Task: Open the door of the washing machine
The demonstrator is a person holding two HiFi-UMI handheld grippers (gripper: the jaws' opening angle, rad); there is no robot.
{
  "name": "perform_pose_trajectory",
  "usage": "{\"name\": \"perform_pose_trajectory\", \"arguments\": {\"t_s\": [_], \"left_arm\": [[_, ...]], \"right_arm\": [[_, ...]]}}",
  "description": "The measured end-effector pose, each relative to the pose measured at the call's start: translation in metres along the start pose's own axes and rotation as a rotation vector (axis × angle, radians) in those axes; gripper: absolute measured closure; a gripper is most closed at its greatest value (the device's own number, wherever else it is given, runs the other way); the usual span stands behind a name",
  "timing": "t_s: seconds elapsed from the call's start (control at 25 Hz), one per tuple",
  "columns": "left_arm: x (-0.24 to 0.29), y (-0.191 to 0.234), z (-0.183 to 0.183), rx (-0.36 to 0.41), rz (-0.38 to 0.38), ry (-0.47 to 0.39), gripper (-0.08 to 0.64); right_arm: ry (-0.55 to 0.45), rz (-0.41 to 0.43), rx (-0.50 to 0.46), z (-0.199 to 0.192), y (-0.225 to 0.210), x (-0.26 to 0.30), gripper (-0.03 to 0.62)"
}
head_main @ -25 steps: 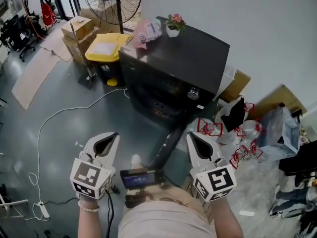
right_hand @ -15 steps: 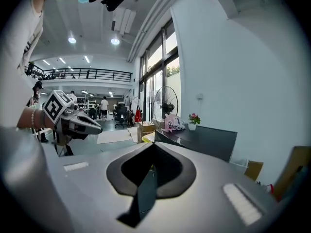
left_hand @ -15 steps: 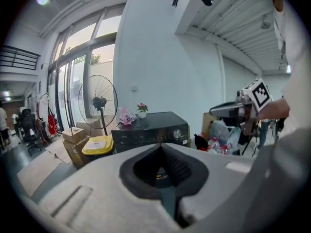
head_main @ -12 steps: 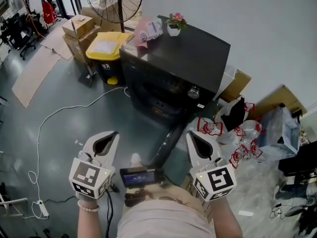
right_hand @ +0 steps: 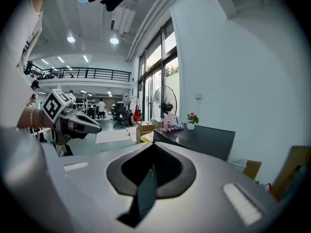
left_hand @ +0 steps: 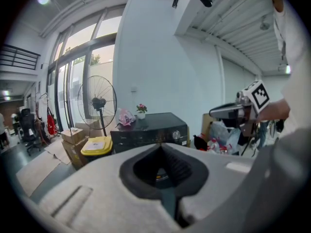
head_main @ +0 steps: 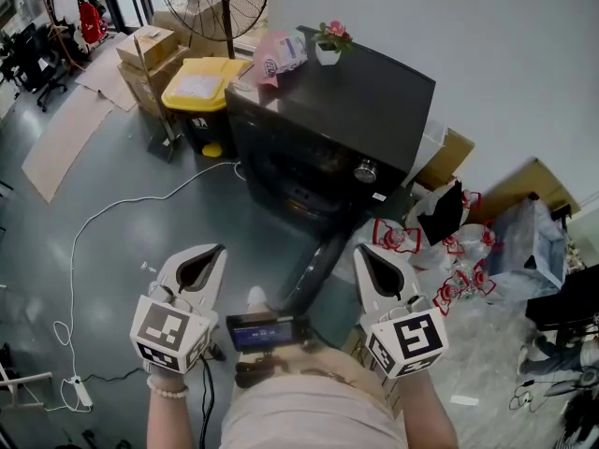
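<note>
**Washing machine** (head_main: 348,101): black front-loader at upper centre of the head view. A control knob (head_main: 365,174) sits at the right end of its front panel. A potted flower (head_main: 328,47) and a pink bag (head_main: 279,59) stand on its top, towards the upper left.

**Door:** the front recess (head_main: 304,190) lies in shadow. A dark slab (head_main: 314,269) runs from the machine's lower front towards bottom centre. It may be the door swung out and seen edge-on, or some other thing before a closed door; the views do not settle which.

**Left gripper** (head_main: 213,253): lower left, jaws clenched together, nothing between them.

**Right gripper** (head_main: 367,258): lower right, likewise clenched and empty. Both point towards the machine and are well apart from it.

**Handling note (judgement):** read the door's state from closer before touching anything. Keep both grippers wide of the slab, since a knock there could swing it. Mind the white cable (head_main: 122,209) at the left of the floor.
</note>
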State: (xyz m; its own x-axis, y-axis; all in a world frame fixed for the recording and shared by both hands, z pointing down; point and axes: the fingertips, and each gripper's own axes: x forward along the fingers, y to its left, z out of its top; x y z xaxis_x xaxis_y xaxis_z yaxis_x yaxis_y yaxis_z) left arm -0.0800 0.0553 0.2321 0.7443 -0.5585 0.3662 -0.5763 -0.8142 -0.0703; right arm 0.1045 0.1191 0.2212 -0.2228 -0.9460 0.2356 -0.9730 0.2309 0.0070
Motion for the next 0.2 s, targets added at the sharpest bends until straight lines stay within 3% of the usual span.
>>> {"name": "perform_pose_trajectory", "arguments": {"t_s": [0.2], "left_arm": [[0.0023, -0.0015, -0.0003, 0.004, 0.001, -0.005, 0.566]], "right_arm": [[-0.001, 0.001, -0.004, -0.0027, -0.0015, -0.0007, 0.588]]}}
